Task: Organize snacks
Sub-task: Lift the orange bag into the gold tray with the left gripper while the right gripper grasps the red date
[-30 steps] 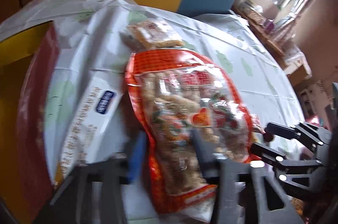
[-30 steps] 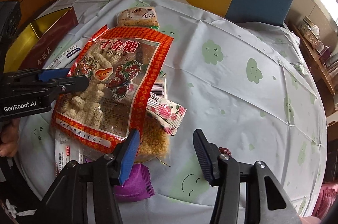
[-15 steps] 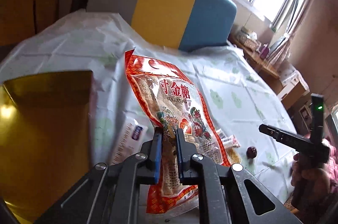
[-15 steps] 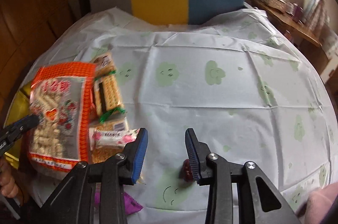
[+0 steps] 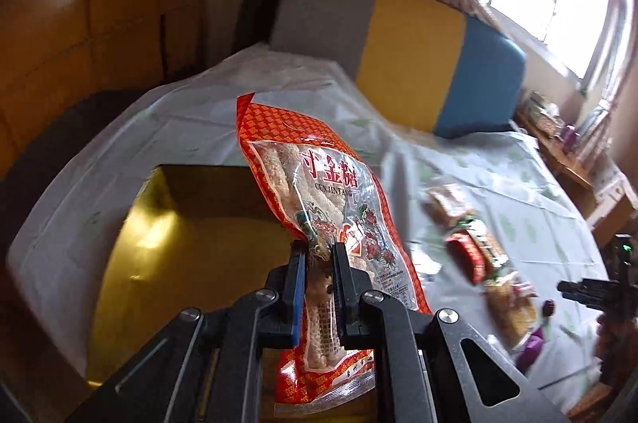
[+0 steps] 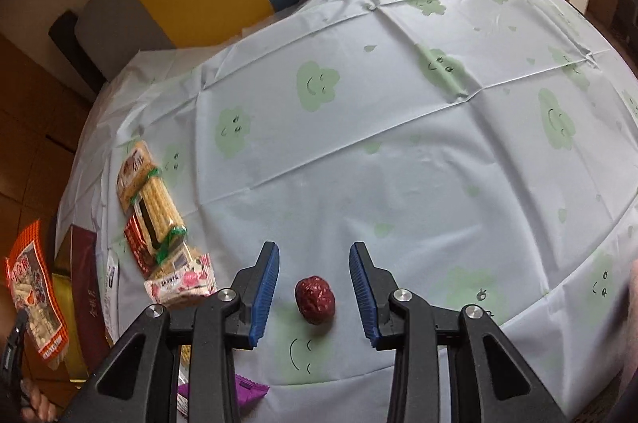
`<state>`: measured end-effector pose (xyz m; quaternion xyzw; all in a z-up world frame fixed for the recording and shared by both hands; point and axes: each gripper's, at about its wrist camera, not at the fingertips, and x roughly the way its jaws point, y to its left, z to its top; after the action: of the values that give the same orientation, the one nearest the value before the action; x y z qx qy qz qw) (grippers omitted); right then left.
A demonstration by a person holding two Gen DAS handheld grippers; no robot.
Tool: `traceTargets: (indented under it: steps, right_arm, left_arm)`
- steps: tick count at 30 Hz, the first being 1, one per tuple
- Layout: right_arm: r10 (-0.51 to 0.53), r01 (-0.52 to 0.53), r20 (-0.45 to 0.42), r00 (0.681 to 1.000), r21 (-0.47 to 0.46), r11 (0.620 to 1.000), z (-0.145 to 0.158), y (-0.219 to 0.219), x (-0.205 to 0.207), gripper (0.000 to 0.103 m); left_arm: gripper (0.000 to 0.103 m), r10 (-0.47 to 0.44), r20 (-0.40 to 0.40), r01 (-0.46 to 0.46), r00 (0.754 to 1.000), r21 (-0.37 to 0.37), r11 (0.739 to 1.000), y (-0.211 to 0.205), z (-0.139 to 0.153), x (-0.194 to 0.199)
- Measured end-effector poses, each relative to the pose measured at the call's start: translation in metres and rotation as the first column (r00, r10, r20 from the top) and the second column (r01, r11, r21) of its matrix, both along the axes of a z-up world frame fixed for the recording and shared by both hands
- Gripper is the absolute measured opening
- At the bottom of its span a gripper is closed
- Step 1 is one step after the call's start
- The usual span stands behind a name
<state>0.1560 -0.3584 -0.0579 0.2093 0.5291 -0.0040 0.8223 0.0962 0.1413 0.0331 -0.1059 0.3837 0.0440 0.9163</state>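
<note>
the surface (image 6: 398, 152) wears a pale cloth printed with green smiling clouds. on it lie a red date (image 6: 315, 299), a purple packet (image 6: 247, 393), a cluster of wrapped biscuit packs (image 6: 155, 207) near the left edge, and a gold-lined box (image 5: 191, 247).

The purple packet (image 6: 243, 393) is half hidden behind the right tongs (image 6: 314, 297), its print unreadable.

"寸金糖" and "CUNJINTANG" on the orange snack bag (image 5: 339, 207).
</note>
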Motion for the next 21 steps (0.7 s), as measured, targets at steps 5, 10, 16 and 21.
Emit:
traceTargets:
  steps: [5,10,16,21]
  right_arm:
    - [0.102,-0.107,-0.069,0.992,-0.069,0.992,-0.014,0.024,0.004,0.037]
    - [0.158,-0.179,-0.135,0.978,-0.166,0.970,-0.028,0.042,0.005,0.031]
    - [0.177,-0.213,-0.162,0.971,-0.238,0.948,-0.037,0.051,0.002,0.024]
    - [0.172,-0.207,-0.164,0.971,-0.230,0.951,-0.040,0.054,0.003,0.024]
  left_arm:
    - [0.012,0.049,-0.054,-0.046,0.997,0.052,0.998,0.020,-0.023,0.008]
    - [0.013,0.073,-0.078,-0.069,0.994,0.057,0.996,0.025,-0.038,0.022]
    - [0.025,0.127,-0.077,-0.122,0.989,0.077,0.990,0.022,-0.044,0.029]
    - [0.049,0.130,-0.026,-0.127,0.991,0.079,0.989,0.007,-0.036,0.000]
